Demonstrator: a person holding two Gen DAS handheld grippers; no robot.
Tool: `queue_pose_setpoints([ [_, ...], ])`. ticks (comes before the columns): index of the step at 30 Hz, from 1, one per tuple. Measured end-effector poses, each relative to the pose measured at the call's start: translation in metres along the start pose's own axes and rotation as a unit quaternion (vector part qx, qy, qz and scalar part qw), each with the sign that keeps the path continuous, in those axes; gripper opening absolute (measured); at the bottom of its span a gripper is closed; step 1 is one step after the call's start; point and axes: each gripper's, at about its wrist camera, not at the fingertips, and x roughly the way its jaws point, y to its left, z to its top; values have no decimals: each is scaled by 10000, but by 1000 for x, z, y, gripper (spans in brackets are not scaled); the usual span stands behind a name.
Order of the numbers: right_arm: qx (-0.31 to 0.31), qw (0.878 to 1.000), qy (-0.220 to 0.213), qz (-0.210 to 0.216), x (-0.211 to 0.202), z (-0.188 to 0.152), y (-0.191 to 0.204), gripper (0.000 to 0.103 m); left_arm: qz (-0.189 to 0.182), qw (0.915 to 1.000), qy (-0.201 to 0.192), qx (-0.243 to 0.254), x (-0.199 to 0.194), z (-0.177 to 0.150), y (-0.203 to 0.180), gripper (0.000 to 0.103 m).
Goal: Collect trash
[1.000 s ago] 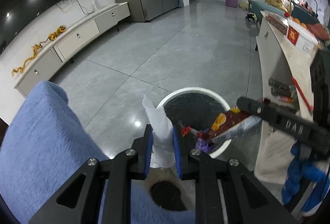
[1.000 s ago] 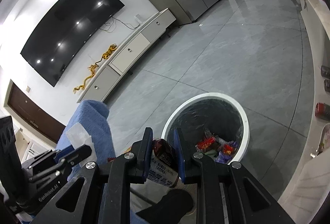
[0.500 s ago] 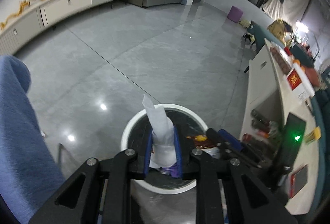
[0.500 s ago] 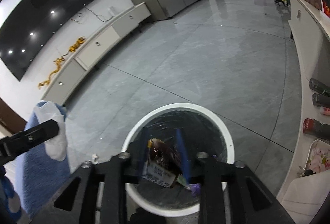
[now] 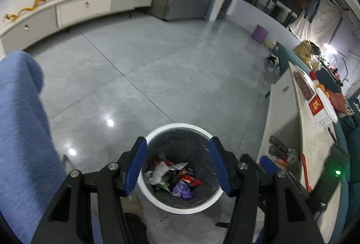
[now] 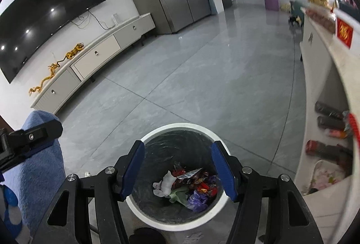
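Left gripper (image 5: pixel 177 164): jaws have just been opening, now spread wide with nothing between them, held over the bin.
Right gripper (image 6: pixel 177 168): jaws likewise just opened, empty, above the same bin.
Bin (image 5: pixel 157 200): round, white rim, black liner, directly below both pairs of jaws.
Trash (image 5: pixel 173 178): crumpled white tissue and shiny wrappers at the bin's bottom.
Floor (image 5: pixel 180 77): glossy grey tiles.
Blue cloth (image 5: pixel 20 131): fuzzy, left of the jaws.
Desk (image 6: pixel 324 46): white, to the right.

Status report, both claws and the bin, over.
Left claw, right claw just opened, both empty. White tissue and wrappers in bin. Nothing blocking.
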Motion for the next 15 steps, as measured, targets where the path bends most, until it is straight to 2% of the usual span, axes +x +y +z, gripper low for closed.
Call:
queue_pose_setpoints([
  [3,-176,9997,-148,-101,-22,-3,12,64,251,9992,-297,46,-29,-8,5,57],
  [7,-473,9979,-391,-209,-53,-9,34,70,504,9965,-656,-91,-65,-23,16,67],
  [13,-957,9923,-746,-251,-102,-25,69,82,903,9900,-1072,-180,-122,-52,37,71],
  [15,-1070,9901,-882,-223,-118,-32,82,90,1051,9876,-1148,-196,-140,-62,45,71],
])
